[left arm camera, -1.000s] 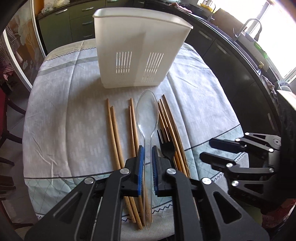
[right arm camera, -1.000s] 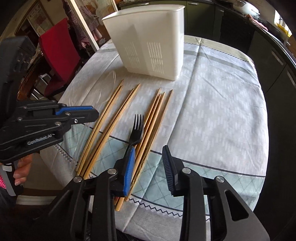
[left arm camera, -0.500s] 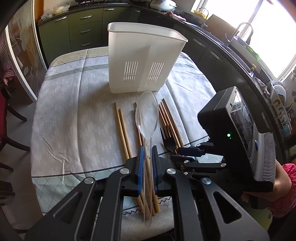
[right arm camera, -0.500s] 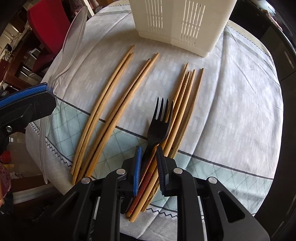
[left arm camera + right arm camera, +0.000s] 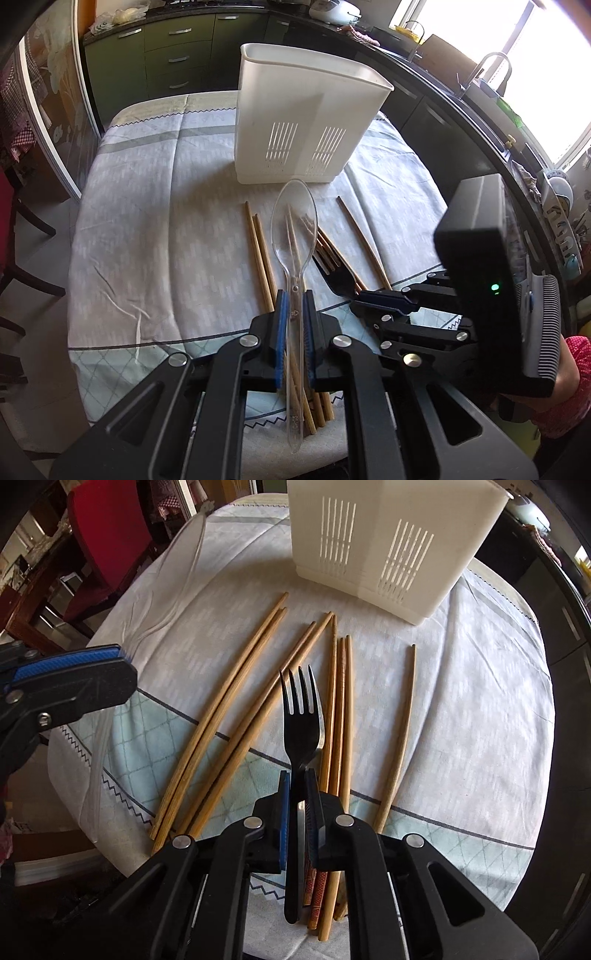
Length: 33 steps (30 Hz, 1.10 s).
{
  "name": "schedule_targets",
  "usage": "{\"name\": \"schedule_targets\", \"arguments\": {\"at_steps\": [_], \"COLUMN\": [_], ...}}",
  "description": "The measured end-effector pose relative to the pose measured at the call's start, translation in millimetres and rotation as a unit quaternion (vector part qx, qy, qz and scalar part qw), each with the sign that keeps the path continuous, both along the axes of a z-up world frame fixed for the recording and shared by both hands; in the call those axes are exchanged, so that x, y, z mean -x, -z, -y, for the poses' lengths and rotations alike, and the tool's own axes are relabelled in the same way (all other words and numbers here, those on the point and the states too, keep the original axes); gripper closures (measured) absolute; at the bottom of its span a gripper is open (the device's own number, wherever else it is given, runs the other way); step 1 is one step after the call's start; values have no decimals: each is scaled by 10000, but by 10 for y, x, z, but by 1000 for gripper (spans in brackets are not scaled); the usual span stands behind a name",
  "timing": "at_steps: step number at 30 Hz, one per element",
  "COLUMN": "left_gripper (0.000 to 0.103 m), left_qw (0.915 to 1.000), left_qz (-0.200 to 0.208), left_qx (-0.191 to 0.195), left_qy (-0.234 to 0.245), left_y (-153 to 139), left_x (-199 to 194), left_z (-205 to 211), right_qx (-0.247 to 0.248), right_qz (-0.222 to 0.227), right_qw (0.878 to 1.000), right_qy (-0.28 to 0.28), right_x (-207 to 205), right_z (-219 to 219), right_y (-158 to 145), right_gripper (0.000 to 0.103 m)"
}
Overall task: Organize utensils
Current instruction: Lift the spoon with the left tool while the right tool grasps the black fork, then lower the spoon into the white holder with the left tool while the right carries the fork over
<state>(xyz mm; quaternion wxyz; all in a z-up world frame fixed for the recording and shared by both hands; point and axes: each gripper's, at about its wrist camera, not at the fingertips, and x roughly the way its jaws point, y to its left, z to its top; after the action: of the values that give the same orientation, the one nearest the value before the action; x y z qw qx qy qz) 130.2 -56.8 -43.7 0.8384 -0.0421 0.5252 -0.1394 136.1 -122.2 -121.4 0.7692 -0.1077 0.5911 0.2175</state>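
The left gripper [image 5: 293, 325] is clamped on the clear spoon [image 5: 293, 236], bowl pointing away toward the white caddy [image 5: 306, 122] standing upright at the far side of the tabletop [image 5: 147, 236]. The right gripper [image 5: 297, 805] is pinched on the black fork [image 5: 299, 716], tines also aimed at the caddy. Both long axes run near-to-far; wooden chopsticks [image 5: 225, 709] lie beneath. Each utensil probably needs tipping upright before dropping in.

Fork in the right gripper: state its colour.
Black fork, clearest in the right wrist view.
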Motion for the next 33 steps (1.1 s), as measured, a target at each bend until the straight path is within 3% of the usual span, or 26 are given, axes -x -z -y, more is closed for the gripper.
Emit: {"name": "schedule_targets", "arguments": {"at_steps": [7, 12, 17, 23, 29, 33], "left_gripper": [94, 94, 94, 94, 94, 94], "left_qw": [9990, 9901, 9635, 9219, 9215, 9288], "left_qz": [389, 1340, 2587, 3768, 3780, 3605], "left_qx": [221, 394, 482, 343, 134, 49], "left_qy": [-89, -151, -501, -829, -884, -856], "left_y": [-323, -887, -1368, -1497, -1145, -889], "left_x": [-74, -239, -605, -1040, -1329, -1398], "left_z": [-21, 56, 111, 189, 289, 303], "right_qx": [-1241, -1884, -2180, -2335, -2446, -2532], "right_qz": [325, 804, 1166, 1343, 1612, 1811], "right_qw": [9914, 9783, 9684, 9621, 9544, 9485], "right_qy": [240, 324, 328, 416, 573, 584], "right_x": [36, 102, 146, 168, 65, -27], "right_z": [433, 701, 800, 1148, 1269, 1279], "right_y": [-392, -722, -895, -1013, -1103, -1261], "right_gripper": [94, 94, 94, 94, 94, 94]}}
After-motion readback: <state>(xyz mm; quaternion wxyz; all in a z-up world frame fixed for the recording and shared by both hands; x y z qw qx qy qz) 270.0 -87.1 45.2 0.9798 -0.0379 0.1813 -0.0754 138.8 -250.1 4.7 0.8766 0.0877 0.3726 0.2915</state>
